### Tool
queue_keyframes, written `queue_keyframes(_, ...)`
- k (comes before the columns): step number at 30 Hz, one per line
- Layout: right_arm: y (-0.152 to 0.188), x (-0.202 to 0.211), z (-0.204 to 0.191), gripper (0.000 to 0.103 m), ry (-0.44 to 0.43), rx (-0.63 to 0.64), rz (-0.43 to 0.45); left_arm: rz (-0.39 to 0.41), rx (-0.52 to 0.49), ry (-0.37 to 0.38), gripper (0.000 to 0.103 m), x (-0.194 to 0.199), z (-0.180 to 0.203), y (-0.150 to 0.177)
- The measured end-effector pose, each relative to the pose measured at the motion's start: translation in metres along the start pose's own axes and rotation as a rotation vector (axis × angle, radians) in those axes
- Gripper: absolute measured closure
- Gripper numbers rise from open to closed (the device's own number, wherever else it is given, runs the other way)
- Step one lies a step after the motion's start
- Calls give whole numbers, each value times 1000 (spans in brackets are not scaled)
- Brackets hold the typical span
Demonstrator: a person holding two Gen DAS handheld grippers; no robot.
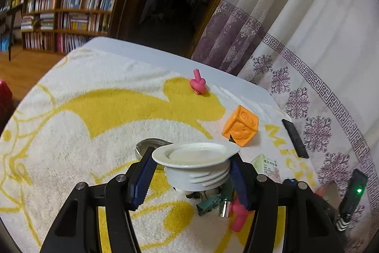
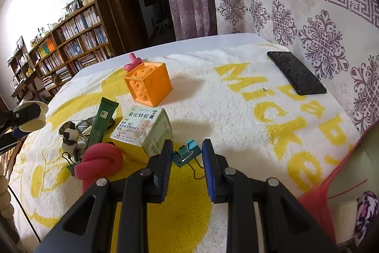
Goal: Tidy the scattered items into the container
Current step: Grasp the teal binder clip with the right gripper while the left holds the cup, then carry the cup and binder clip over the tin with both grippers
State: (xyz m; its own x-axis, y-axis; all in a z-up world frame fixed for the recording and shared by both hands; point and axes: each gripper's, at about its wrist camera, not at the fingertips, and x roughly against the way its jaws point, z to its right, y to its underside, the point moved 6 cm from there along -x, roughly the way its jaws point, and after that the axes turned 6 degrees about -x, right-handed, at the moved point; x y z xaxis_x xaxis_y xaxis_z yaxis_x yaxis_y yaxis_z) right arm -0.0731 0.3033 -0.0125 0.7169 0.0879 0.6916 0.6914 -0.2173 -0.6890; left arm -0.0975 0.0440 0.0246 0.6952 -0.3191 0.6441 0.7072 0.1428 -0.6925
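left gripper [image 1: 193, 178] has its fingers clamped round the white ribbed bowl [image 1: 196, 165], held just above the towel-covered bench [image 1: 71, 110]. right gripper [image 2: 187, 166] fingers nip the teal binder clip [image 2: 186, 154] by the medicine box [image 2: 144, 127]. risk: that thin clip twists free, or the bowl tilts.

The right tool [image 2: 187, 158] pinches a teal binder clip [image 2: 186, 153] on the towel [image 2: 236, 110], beside a medicine box [image 2: 142, 129].
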Motion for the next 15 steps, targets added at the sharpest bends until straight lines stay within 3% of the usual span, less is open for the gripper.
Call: queue_keyframes(15,9,107,11,75,42,-100,148,25,-99,82,42,18,40,4)
